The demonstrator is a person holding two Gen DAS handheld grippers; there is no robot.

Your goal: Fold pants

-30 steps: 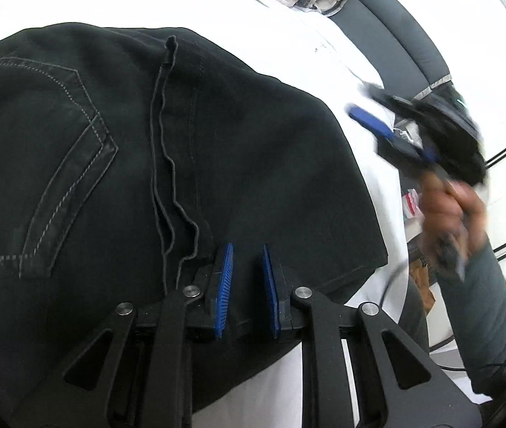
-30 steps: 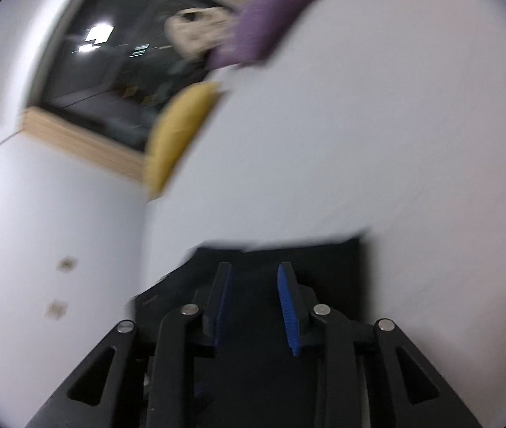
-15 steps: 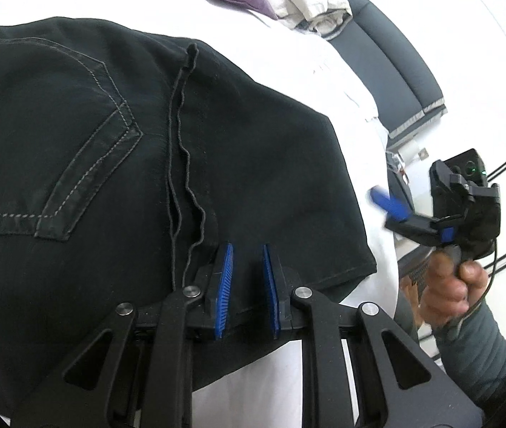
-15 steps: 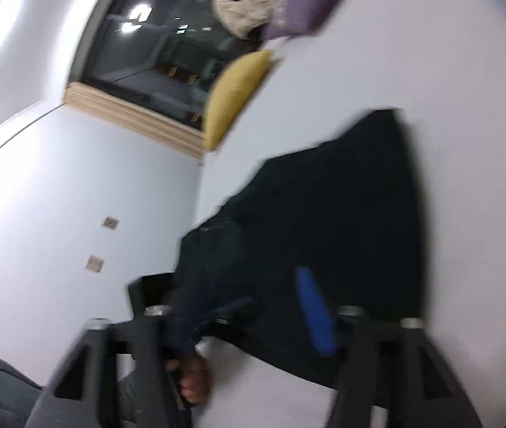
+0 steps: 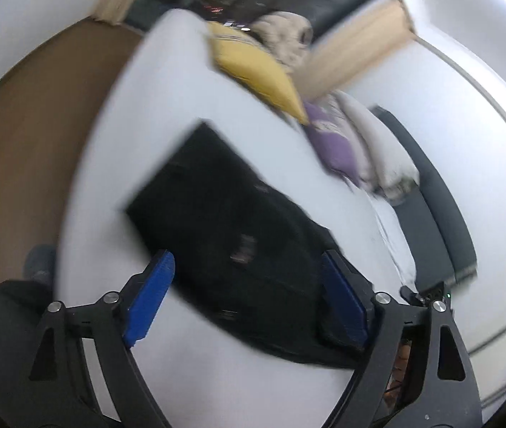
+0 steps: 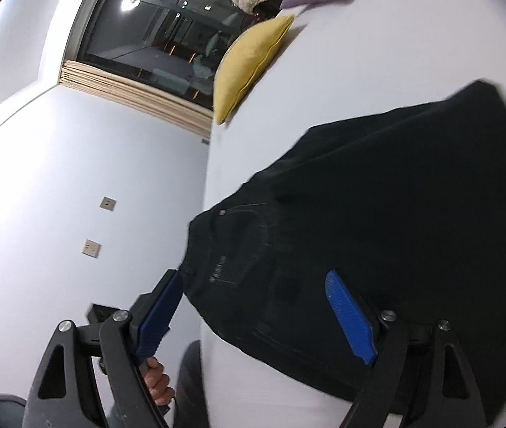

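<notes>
- Left wrist view: the black pants (image 5: pixel 238 246) lie folded on the white bed (image 5: pixel 117 135), reaching from near the fingers toward the far pillows. The picture is blurred.
- Only this view shows the brown floor (image 5: pixel 28 135) to the left of the bed, the dark padded bed edge (image 5: pixel 431 207) on the right, and a shoe (image 5: pixel 39 260) low by the bed's side.
- A yellow pillow (image 5: pixel 253 67) and a purple pillow (image 5: pixel 335 142) sit at the far end, touching each other.
- Half a second ago this view sat close over the pants' back pocket and seam; now it looks along the whole bed from farther back.
- The left gripper (image 5: pixel 249 292) has just been spreading its fingers; they stand wide apart and hold nothing, with the pants seen behind the gap.
- Right wrist view: the pants (image 6: pixel 395 221) fill the right half, waistband and a pocket rivet toward the bed's near edge.
- Only this view shows the dark window (image 6: pixel 153 25), its pale wooden sill, the wall sockets (image 6: pixel 92 248), and a hand (image 6: pixel 156 381) gripping a black handle at lower left.
- Compared with a second ago, the pants are much larger in view.
- The right gripper (image 6: pixel 263 314) has its blue fingers (image 6: pixel 349 317) spread wide; I cannot tell whether they touch the cloth below them, and nothing is gripped.
</notes>
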